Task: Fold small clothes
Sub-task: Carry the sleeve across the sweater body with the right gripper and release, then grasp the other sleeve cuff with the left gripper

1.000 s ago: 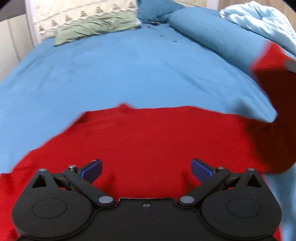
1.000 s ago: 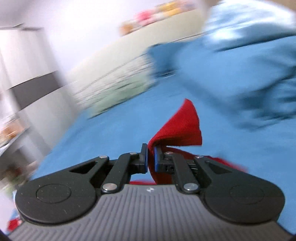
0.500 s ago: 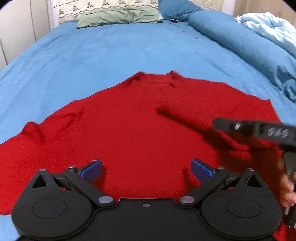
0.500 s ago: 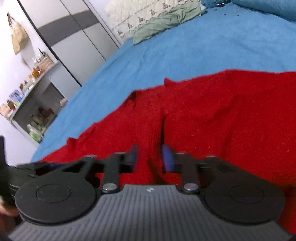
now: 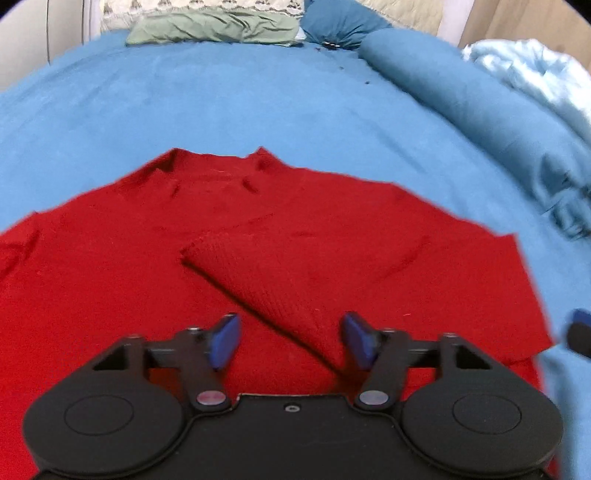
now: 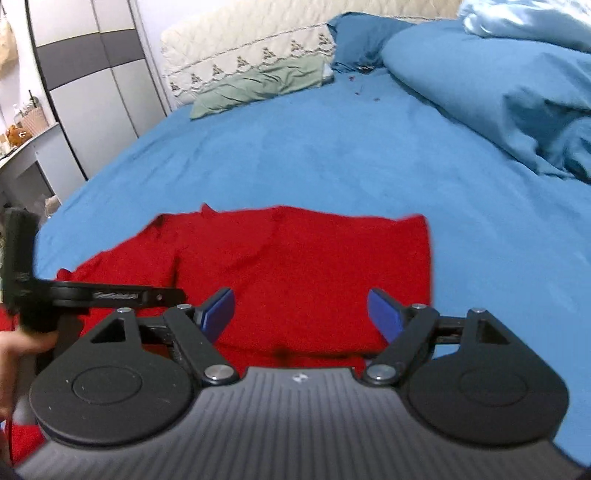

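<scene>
A red knit sweater (image 5: pixel 110 273) lies spread on the blue bedsheet (image 5: pixel 258 99), neck toward the pillows. Its right sleeve (image 5: pixel 266 280) is folded diagonally across the body. My left gripper (image 5: pixel 290 339) is open just above the sweater, with the folded sleeve running between its fingers. In the right wrist view the sweater (image 6: pixel 306 266) lies ahead, and my right gripper (image 6: pixel 301 312) is open and empty above its right side. The left gripper's body (image 6: pixel 110 295) shows at the left of that view.
A green pillow (image 5: pixel 214 27) and a patterned pillow (image 6: pixel 243 55) lie at the head of the bed. A rolled blue duvet (image 5: pixel 480 110) and a pale blue blanket (image 5: pixel 535 70) run along the right side. A wardrobe (image 6: pixel 85 81) and shelf stand left of the bed.
My right gripper carried the sleeve over the sweater's body, opened and let it go, then drew back to the right. My left gripper stayed open and narrowed slightly.
</scene>
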Available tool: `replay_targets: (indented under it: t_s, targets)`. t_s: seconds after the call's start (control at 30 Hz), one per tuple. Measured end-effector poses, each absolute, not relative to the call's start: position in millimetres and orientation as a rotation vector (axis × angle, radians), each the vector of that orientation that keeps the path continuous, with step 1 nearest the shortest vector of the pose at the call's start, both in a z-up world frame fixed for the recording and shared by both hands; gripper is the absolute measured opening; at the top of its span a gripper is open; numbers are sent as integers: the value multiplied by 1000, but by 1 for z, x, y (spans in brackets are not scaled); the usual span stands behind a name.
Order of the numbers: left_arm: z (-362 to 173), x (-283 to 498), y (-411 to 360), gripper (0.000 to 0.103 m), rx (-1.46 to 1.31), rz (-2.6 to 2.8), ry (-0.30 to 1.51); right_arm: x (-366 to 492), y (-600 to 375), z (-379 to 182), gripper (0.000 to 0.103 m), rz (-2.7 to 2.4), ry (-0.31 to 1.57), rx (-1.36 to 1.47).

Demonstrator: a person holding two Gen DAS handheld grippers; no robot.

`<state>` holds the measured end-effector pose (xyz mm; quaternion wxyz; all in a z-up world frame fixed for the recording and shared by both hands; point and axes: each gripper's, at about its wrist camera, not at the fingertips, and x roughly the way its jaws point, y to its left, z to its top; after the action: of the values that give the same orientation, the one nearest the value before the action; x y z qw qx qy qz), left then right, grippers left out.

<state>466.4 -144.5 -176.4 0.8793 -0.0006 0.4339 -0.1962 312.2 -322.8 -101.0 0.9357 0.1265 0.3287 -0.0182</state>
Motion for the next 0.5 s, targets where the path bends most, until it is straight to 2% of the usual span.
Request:
replay_targets:
  t_s: [0.07, 0.1, 0.4, 0.47, 0.5]
  targets:
    - [-175, 463, -137, 49, -21, -403, 887, 302, -334, -105, 95, -41, 677, 270]
    - [-176, 462, -136, 47, -37, -394, 882, 299, -339, -106, 95, -46, 678, 277]
    - [-179, 456, -115, 44, -48, -440, 849, 270, -350, -135, 95, -131, 726, 233]
    - [-180, 455, -120, 36, -43, -437, 839, 267, -347, -141, 96, -149, 735, 222]
    - [-180, 455, -121, 26, -46, -433, 831, 266, -345, -143, 97, -159, 736, 212]
